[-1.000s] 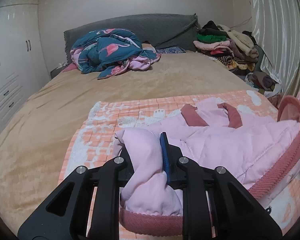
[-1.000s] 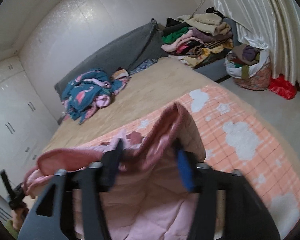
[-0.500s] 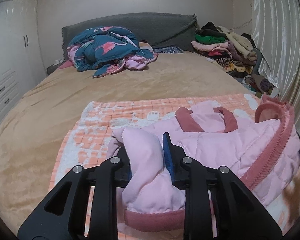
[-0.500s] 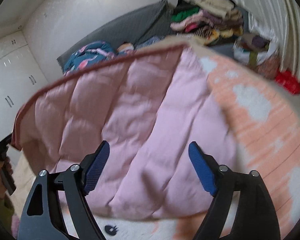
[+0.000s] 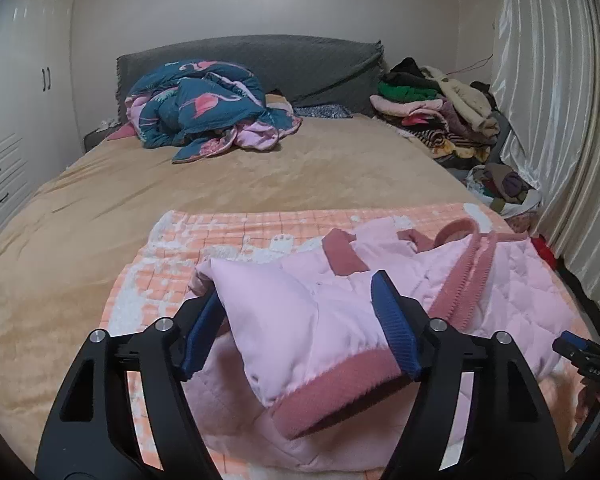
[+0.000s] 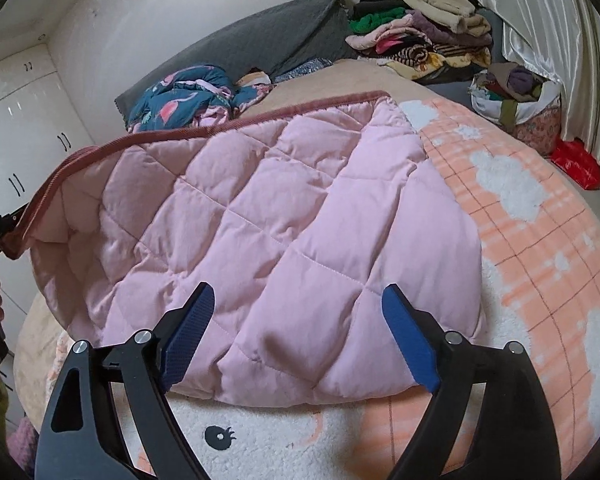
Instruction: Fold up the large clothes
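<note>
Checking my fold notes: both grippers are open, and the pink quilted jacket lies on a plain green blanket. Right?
Not quite. The blanket under the pink quilted jacket is orange checked with white patches, as the right wrist view shows. Left gripper and right gripper are indeed open.

teal flamingo quilt (image 5: 204, 112) bunched by grey headboard (image 5: 260, 60) | tan bed (image 5: 260, 168) under orange checked blanket (image 6: 540, 220) | clothes heap (image 5: 432, 112) at far right | stuffed bag (image 6: 516, 96), red bag (image 6: 576, 164) on floor | white wardrobe (image 5: 16, 100) left | pale curtain (image 5: 560, 100) right
</note>
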`<state>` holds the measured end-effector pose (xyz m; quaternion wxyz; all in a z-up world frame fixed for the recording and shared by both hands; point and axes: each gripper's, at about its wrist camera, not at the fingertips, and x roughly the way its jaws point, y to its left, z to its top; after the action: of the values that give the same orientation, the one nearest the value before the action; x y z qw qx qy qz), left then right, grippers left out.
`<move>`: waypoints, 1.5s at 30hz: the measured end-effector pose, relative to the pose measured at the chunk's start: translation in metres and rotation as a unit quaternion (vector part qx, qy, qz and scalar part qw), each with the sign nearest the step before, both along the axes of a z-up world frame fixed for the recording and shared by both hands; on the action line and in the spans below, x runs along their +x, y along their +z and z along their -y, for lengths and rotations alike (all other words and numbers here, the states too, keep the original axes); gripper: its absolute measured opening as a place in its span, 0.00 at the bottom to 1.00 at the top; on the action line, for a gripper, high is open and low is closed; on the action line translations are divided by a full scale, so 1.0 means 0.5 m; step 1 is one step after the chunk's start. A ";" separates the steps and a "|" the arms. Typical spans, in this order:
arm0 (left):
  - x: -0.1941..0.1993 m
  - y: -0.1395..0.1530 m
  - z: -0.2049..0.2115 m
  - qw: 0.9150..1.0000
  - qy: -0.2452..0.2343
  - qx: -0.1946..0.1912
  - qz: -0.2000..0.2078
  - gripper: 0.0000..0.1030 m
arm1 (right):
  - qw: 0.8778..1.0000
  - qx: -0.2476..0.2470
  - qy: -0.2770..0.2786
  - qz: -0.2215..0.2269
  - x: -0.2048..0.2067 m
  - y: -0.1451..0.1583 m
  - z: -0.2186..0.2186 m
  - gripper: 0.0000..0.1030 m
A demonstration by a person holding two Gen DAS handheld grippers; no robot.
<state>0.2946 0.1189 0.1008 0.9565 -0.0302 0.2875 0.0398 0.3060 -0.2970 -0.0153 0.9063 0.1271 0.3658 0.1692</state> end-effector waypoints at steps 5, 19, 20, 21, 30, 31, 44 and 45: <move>-0.012 0.026 -0.007 0.999 -0.010 -0.030 0.007 0.74 | 1.000 -0.002 -0.003 0.008 -0.017 0.020 0.010 0.83; -0.112 0.110 0.017 0.996 0.003 0.053 0.071 0.91 | 0.997 -0.037 -0.019 0.062 -0.079 0.126 0.056 0.91; -0.118 0.098 0.017 0.996 0.006 0.060 0.069 0.91 | 0.996 -0.044 -0.023 0.070 -0.083 0.135 0.061 0.92; -0.120 0.088 0.016 0.996 0.007 0.067 0.065 0.91 | 0.996 -0.048 -0.025 0.073 -0.085 0.139 0.065 0.92; -0.119 -0.034 0.005 0.996 0.010 0.092 0.013 0.91 | 0.992 -0.088 -0.036 0.078 -0.073 0.127 0.076 0.93; -0.116 -0.049 -0.001 0.996 0.012 0.091 0.006 0.91 | 0.992 -0.092 -0.036 0.074 -0.066 0.118 0.075 0.93; -0.064 -0.191 -0.072 0.994 0.042 0.070 -0.079 0.91 | 0.991 -0.128 -0.044 0.001 0.048 -0.028 0.056 0.93; -0.060 -0.200 -0.077 0.993 0.042 0.065 -0.085 0.91 | 0.990 -0.131 -0.044 -0.001 0.052 -0.036 0.055 0.92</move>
<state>0.2648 0.1576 0.0009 0.9261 0.0234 0.3629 0.1008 0.3320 -0.3247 -0.0335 0.9211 0.0230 0.3803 0.0798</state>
